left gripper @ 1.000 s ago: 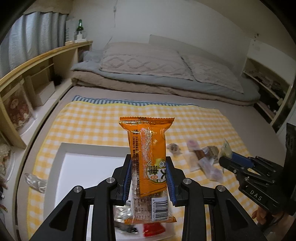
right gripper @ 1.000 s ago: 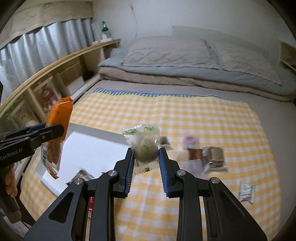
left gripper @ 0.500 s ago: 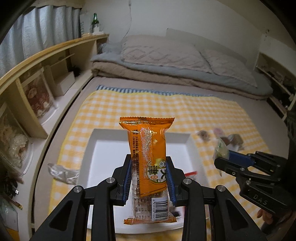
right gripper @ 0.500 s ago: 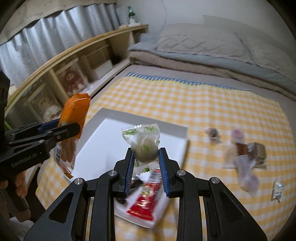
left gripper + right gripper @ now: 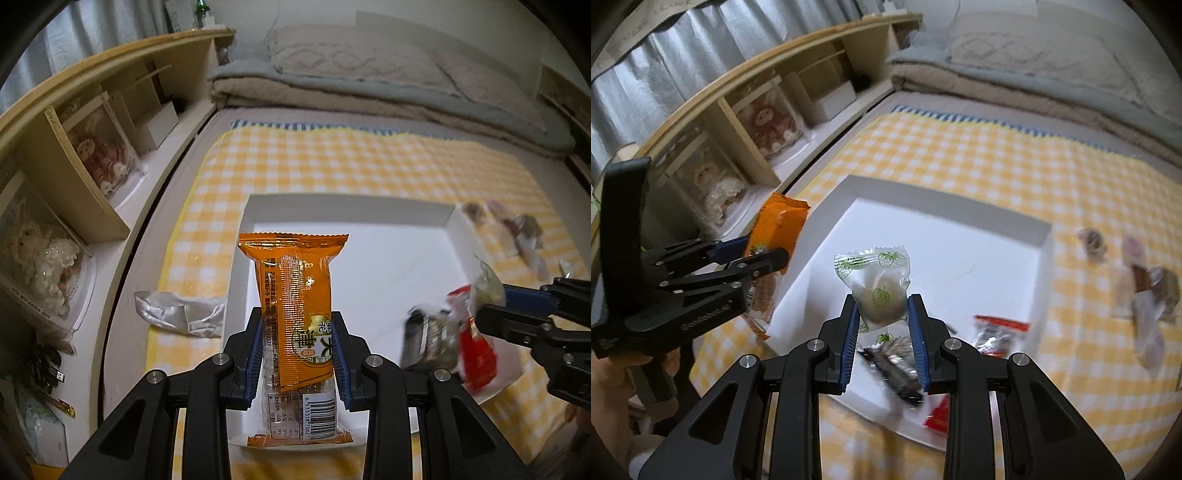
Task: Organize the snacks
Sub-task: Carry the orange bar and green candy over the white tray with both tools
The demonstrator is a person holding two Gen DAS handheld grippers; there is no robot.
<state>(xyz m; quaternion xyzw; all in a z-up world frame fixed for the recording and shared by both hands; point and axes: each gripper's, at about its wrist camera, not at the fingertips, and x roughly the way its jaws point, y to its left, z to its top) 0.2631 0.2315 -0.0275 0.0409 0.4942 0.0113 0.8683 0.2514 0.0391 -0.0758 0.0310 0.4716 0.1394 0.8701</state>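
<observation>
We note a glossy orange foil wrapper, a clear crinkled plastic wrapper, a matt white cardboard tray, a woven checked cloth, and matt pale wood shelves.

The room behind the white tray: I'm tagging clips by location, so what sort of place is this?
Most likely a bedroom. A folded grey and beige quilt stack with pillows lies at the far end, the yellow checked cloth seems spread over a mattress, and a pale wooden shelf unit alongside holds boxed dolls.

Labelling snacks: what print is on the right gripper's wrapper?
Green strawberries on the clear wrapper; right wrist view.
</observation>
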